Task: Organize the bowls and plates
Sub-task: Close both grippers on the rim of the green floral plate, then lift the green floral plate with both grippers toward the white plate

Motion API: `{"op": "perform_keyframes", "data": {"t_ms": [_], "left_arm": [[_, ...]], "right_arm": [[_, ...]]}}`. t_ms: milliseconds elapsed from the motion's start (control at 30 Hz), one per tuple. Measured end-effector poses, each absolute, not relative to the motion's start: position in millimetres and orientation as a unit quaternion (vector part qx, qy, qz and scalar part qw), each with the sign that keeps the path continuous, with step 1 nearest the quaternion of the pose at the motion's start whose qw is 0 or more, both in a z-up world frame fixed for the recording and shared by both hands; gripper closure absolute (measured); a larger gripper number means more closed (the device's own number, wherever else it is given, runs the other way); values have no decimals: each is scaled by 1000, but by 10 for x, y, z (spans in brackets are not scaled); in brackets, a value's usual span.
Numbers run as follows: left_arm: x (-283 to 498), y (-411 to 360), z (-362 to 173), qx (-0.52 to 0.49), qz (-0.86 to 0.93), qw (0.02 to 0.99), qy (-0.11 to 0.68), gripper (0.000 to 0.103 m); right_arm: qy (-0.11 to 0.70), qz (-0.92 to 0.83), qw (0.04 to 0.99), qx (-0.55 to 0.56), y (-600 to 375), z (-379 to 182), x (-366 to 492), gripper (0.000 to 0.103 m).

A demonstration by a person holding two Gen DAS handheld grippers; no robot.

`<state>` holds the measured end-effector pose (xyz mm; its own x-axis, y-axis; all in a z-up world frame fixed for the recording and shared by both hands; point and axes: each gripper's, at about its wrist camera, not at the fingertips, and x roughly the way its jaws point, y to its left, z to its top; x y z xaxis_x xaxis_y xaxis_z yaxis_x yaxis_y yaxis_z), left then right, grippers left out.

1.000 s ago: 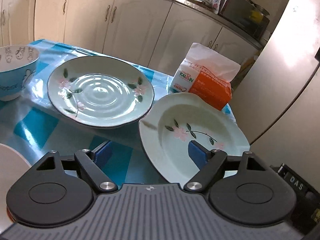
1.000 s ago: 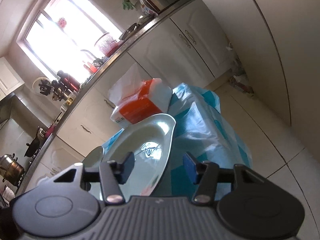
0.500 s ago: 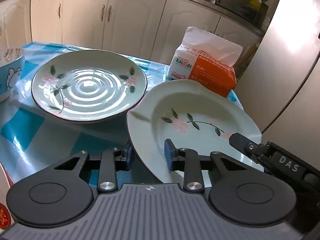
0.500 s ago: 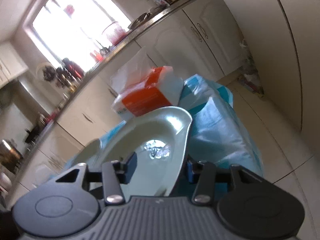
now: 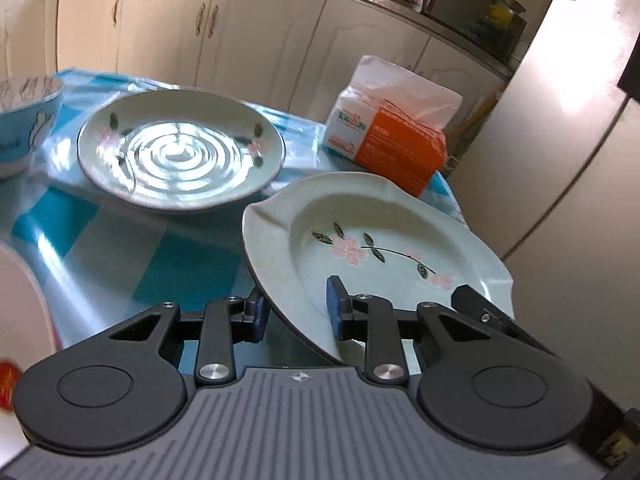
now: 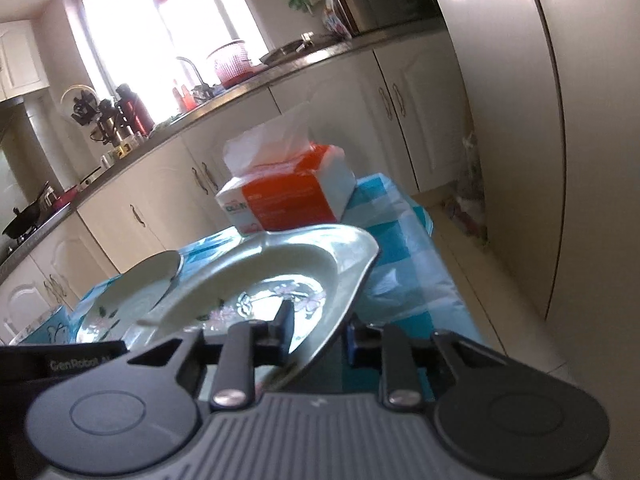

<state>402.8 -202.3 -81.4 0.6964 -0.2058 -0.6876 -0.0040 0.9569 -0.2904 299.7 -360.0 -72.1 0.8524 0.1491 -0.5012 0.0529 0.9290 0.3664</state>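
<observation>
A pale green, squarish plate (image 5: 380, 220) (image 6: 280, 264) with pink flowers lies at the table's right end. My left gripper (image 5: 296, 312) has its blue pads on either side of the plate's near-left rim, its jaws closing on it. My right gripper (image 6: 318, 332) straddles the right rim, one pad inside the plate and one under it, jaws closing too. One of its fingers (image 5: 480, 308) shows in the left wrist view. A round green plate (image 5: 180, 152) (image 6: 132, 300) with ripples sits behind, and a blue bowl (image 5: 24, 120) stands at the far left.
An orange and white tissue pack (image 5: 388, 144) (image 6: 288, 196) stands just behind the squarish plate. A white dish (image 5: 16, 300) lies at the near left on the blue checked tablecloth (image 5: 180, 272). A fridge (image 5: 560, 160) stands close on the right; cabinets run behind.
Both grippers went from wide apart to narrowed on the squarish plate's rim. The right gripper rolled towards level and moved in, and its finger came into the left wrist view.
</observation>
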Motion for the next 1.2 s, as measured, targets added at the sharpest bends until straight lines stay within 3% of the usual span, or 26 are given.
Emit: {"op": "perform_keyframes", "data": {"t_ms": [933, 1200], "left_arm": [[1898, -1321, -813, -161, -157, 890, 396, 75], [1843, -1193, -894, -169, -152, 890, 394, 75]], "right_arm": [[258, 12, 947, 192, -3185, -702, 801, 77], [264, 31, 948, 175, -3025, -741, 592, 76]]}}
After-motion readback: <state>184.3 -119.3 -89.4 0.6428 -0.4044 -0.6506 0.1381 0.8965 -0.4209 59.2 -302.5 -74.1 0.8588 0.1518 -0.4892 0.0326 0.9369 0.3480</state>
